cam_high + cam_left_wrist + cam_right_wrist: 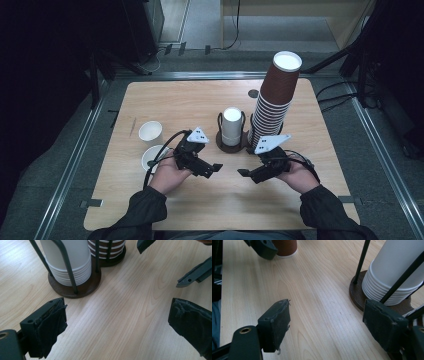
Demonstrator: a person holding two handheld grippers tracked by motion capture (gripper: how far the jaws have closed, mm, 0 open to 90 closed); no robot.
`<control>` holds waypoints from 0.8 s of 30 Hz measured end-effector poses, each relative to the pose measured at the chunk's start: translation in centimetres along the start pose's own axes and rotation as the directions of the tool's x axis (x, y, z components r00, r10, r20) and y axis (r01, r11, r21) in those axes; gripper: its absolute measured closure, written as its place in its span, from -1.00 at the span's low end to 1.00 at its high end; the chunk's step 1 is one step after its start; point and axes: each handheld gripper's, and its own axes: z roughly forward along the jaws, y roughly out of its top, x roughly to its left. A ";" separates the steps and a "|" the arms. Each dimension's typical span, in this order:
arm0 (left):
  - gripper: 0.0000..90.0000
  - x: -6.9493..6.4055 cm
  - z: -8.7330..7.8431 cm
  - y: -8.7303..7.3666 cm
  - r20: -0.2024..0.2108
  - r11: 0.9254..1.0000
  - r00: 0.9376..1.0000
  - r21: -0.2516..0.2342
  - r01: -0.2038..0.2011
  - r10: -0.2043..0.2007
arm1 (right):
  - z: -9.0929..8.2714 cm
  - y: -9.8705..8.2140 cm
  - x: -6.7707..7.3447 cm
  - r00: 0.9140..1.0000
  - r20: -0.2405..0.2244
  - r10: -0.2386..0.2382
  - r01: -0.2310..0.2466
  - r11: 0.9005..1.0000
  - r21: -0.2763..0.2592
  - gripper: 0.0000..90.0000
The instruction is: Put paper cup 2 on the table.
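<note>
Wooden table point(200, 95): both tongs, left point(219, 168) and right point(241, 173), spread and empty. White cup stack point(231, 126) stands in its rack just beyond them; likely light, crushable, best pinched gently near the rim.

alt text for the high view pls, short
A person's hands hold the left tool and right tool, both open and empty, facing each other above a wooden table. Behind them a holder carries a short white cup stack and a tall brown cup stack; two loose cups stand at left.
</note>
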 end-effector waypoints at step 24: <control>-0.96 -0.5 0.8 -0.3 -0.008 1.000 1.000 -0.013 0.001 -0.002 | 0.1 -0.2 0.0 1.000 -0.001 -0.025 0.025 1.000 0.017 -0.50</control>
